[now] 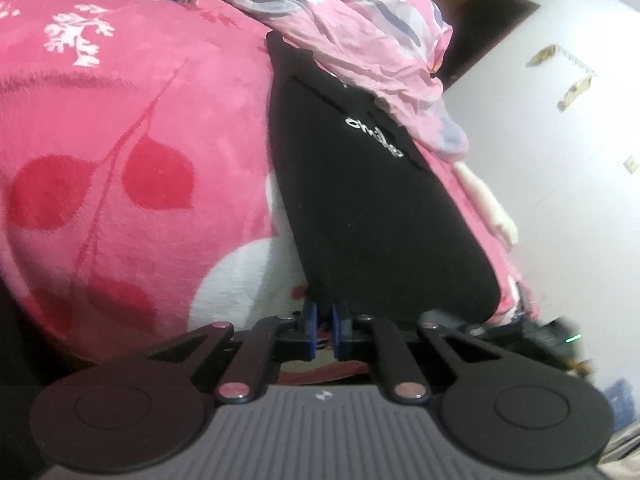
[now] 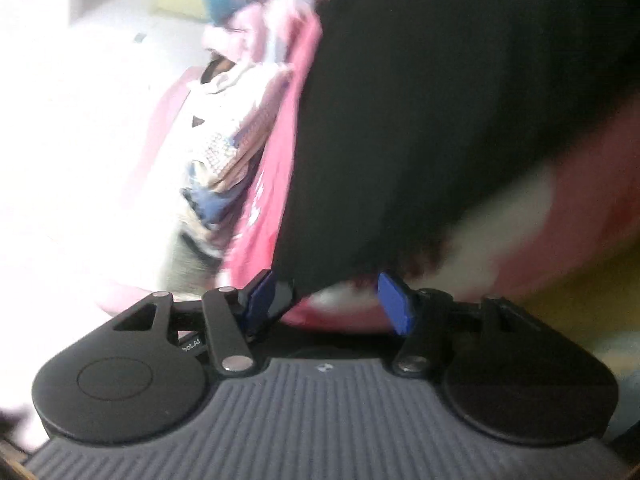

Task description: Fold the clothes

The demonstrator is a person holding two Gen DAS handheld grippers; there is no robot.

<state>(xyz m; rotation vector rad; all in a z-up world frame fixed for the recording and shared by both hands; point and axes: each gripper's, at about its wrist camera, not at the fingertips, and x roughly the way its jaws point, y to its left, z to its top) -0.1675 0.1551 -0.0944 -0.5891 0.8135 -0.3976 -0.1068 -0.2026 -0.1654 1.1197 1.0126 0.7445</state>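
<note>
That black garment [image 1: 372,200] looks like soft, light knit stuff, floppy, not slippery, nothing fragile about it. It'll sag wherever it isn't supported, so grab it at hems and corners, one each side. It's plain black with a small white script logo, lying flat-ish on the pink leaf-print blanket [image 1: 120,140], near edge toward the cameras, crumpled floral bedding [image 1: 360,20] at its far end. The left gripper [image 1: 325,320] is pinched closed on the near hem. The right gripper [image 2: 332,300] has its jaws standing apart around another near edge; that view's blurry, but it doesn't seem to be clamping yet.
</note>
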